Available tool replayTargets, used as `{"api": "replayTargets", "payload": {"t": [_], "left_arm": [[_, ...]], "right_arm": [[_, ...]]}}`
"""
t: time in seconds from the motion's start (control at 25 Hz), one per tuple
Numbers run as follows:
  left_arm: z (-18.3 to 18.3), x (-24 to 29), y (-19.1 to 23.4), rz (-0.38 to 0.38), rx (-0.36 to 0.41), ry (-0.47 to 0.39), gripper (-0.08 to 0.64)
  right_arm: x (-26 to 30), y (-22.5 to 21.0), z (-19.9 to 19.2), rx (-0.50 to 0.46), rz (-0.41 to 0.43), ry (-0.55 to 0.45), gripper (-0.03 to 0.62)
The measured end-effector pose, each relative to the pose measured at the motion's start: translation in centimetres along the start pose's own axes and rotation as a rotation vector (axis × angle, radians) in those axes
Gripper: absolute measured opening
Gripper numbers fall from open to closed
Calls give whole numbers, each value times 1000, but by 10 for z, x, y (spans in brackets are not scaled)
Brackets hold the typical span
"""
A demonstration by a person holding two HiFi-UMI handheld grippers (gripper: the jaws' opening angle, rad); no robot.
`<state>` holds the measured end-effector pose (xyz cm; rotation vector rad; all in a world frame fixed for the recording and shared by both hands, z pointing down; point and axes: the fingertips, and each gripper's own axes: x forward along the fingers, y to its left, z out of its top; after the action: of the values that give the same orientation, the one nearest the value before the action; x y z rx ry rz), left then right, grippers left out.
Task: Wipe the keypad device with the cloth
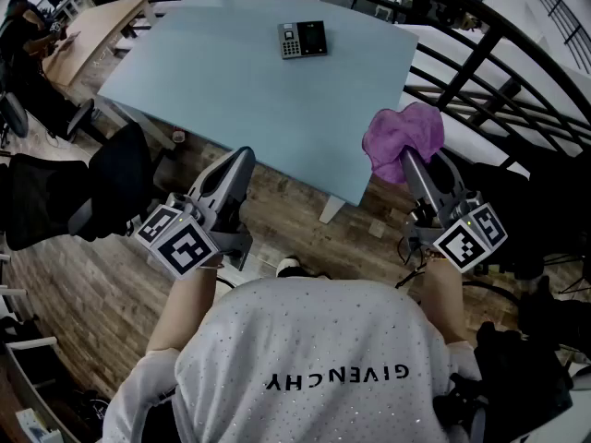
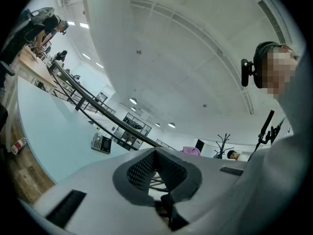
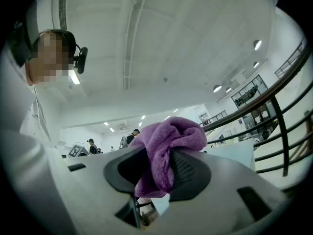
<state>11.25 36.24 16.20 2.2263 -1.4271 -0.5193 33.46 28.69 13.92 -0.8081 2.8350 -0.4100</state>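
Note:
The keypad device (image 1: pixel 303 40), dark with a grey key block, lies at the far side of the pale blue table (image 1: pixel 231 90); it also shows small in the left gripper view as the keypad device (image 2: pixel 101 143). My right gripper (image 1: pixel 406 160) is held off the table's right corner, shut on a purple cloth (image 1: pixel 402 138). In the right gripper view the cloth (image 3: pixel 164 148) bulges out between the pads. My left gripper (image 1: pixel 242 158) hovers near the table's front edge, jaws shut on nothing; its pads (image 2: pixel 146 168) meet.
A black railing (image 1: pixel 480 53) curves along the right of the table. A black office chair (image 1: pixel 111 183) stands at the left over wooden floor. Desks with people sit at the far left (image 1: pixel 55 35).

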Motion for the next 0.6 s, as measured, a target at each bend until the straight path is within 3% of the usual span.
{"api": "replayTargets", "payload": {"t": [0.4,0.6], "left_arm": [[2,9,-15,0,-23,-62,2],[6,10,2,108,87,-103,0]], "right_arm": [[-5,-14,1,-9,23,34,127],[-7,-30,-7,40,18,4,129]]}}
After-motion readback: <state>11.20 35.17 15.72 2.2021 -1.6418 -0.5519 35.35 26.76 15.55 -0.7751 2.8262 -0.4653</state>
